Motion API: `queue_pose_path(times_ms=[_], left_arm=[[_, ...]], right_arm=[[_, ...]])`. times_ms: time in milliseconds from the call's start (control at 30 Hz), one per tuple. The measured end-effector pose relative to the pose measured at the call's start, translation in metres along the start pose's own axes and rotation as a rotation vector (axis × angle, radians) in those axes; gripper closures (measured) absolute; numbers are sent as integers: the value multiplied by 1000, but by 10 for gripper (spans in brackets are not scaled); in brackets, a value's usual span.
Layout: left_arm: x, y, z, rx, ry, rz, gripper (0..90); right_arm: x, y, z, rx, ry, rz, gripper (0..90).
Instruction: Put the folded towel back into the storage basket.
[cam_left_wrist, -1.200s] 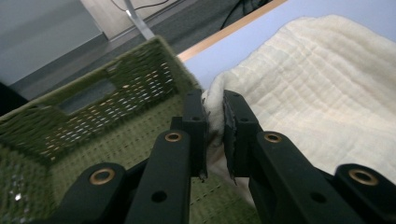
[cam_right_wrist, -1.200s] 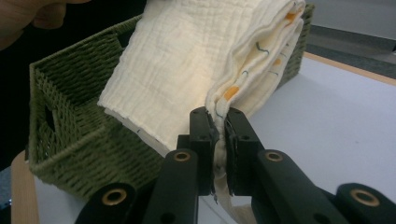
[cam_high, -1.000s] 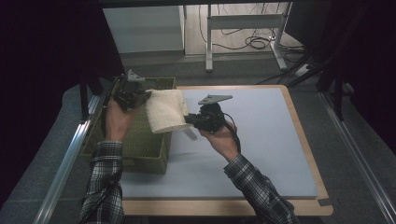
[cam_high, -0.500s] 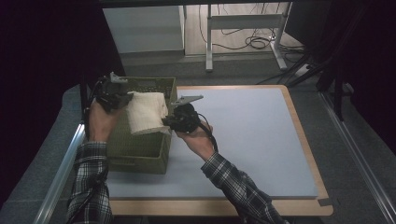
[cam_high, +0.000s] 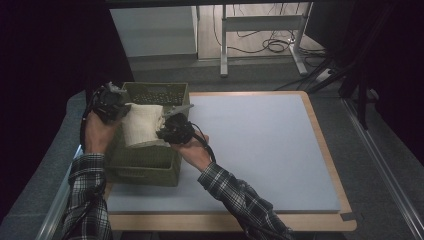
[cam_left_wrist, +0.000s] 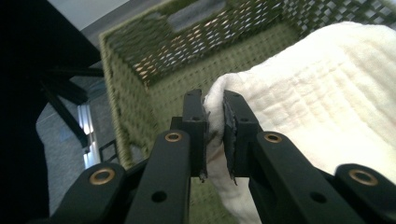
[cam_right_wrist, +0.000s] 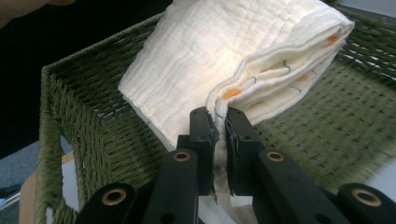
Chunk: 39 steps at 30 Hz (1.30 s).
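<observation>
At the table's left edge, I have the left gripper over the green woven basket, its jaws clamped on one corner of the folded cream cloth. The cloth hangs between my two grippers, above the open basket, folded in several layers with orange and blue marks showing along its edge. To its right, my right gripper pinches the opposite folded edge, jaws pressed tight on the layers. Farther right, the pale blue mat covers the tabletop.
</observation>
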<state>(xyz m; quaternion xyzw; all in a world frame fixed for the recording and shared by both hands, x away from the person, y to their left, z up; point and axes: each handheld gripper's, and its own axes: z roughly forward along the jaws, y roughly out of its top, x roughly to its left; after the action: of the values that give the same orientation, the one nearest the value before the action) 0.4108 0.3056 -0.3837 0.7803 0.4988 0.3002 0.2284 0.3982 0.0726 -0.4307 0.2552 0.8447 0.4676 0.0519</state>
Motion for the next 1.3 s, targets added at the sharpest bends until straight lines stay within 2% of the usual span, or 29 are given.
queue_pose_path(times_ms=[133,333,500,700,733,767,800,833,867,900,967,1067,1267,1300], left_arm=[[4,-7,9,24,-1,-2,808],[1,-6,24,50,-11,18,807],[-7,-3,43,98,-5,61,806],[-11,-4,58,156,-12,84,792],[-11,-4,58,156,-12,84,772],[-12,-5,63,172,-14,83,735],[-13,-5,68,198,-21,82,682],[-15,-7,77,237,-10,90,619],[-15,-7,77,237,-10,90,580],[-16,-9,81,248,-4,96,580],[-18,-10,85,250,-15,86,557],[-18,-9,84,246,-19,79,532],[-17,-6,78,204,-32,29,457],[-18,-5,76,191,-46,6,417]], right_arm=[[6,2,14,28,5,-16,825],[10,2,24,67,-4,-29,822],[13,4,30,98,-22,-58,820],[16,5,34,131,-37,-91,780],[16,5,34,131,-37,-91,780],[18,6,35,149,-32,-89,692],[19,6,35,143,-33,-96,653],[19,6,35,139,-36,-100,641],[20,6,35,138,-36,-102,637],[20,6,35,138,-36,-102,637],[17,5,33,128,-52,-108,637],[11,3,30,122,-50,-91,634],[5,2,22,97,-40,-81,596],[4,1,18,86,-34,-83,573]])
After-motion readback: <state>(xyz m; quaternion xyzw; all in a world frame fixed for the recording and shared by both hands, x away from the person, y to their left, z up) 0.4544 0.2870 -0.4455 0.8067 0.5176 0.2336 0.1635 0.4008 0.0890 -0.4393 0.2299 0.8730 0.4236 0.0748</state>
